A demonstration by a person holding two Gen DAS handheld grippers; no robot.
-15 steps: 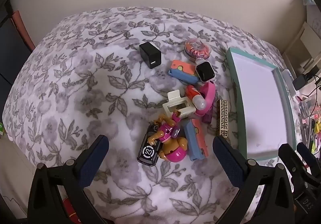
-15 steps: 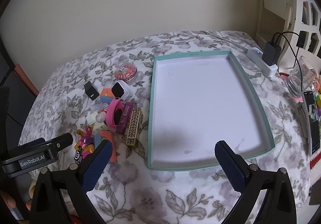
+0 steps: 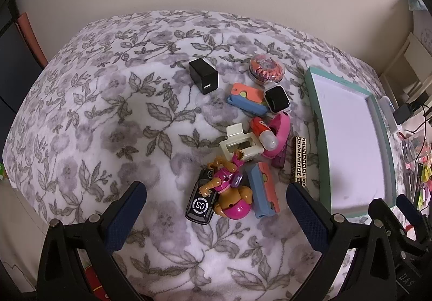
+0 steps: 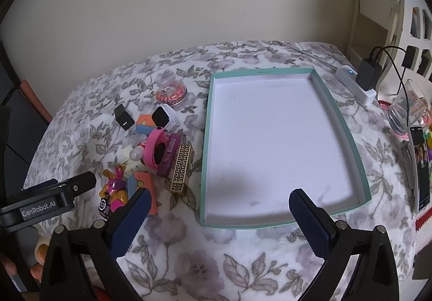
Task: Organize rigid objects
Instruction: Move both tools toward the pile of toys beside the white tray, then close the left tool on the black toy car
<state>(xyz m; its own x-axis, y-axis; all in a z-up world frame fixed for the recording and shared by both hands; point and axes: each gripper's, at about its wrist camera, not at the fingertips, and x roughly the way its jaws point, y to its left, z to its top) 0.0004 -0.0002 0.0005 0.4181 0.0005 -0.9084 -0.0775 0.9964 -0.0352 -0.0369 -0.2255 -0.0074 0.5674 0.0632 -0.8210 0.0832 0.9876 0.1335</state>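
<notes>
Two blue-padded fingers of the left gripper (image 3: 216, 209) stand wide apart and hold nothing, hovering above a heap of small rigid objects on the grey floral blanket (image 3: 94, 112). Nearest lie a black rectangular key fob marked CS (image 3: 201, 202) and a pink-and-tan plastic toy dog (image 3: 232, 193), touching. Behind sit a cream plastic clip (image 3: 240, 144), a black cube charger (image 3: 203, 79) and a white square smartwatch (image 3: 276, 98).

From the right wrist, the right gripper (image 4: 216, 209) is likewise spread and empty, over the near edge of the teal-rimmed white shallow tray (image 4: 348, 136). A gold-and-black patterned bar (image 4: 181, 168) lies just beside the tray's left wall.
</notes>
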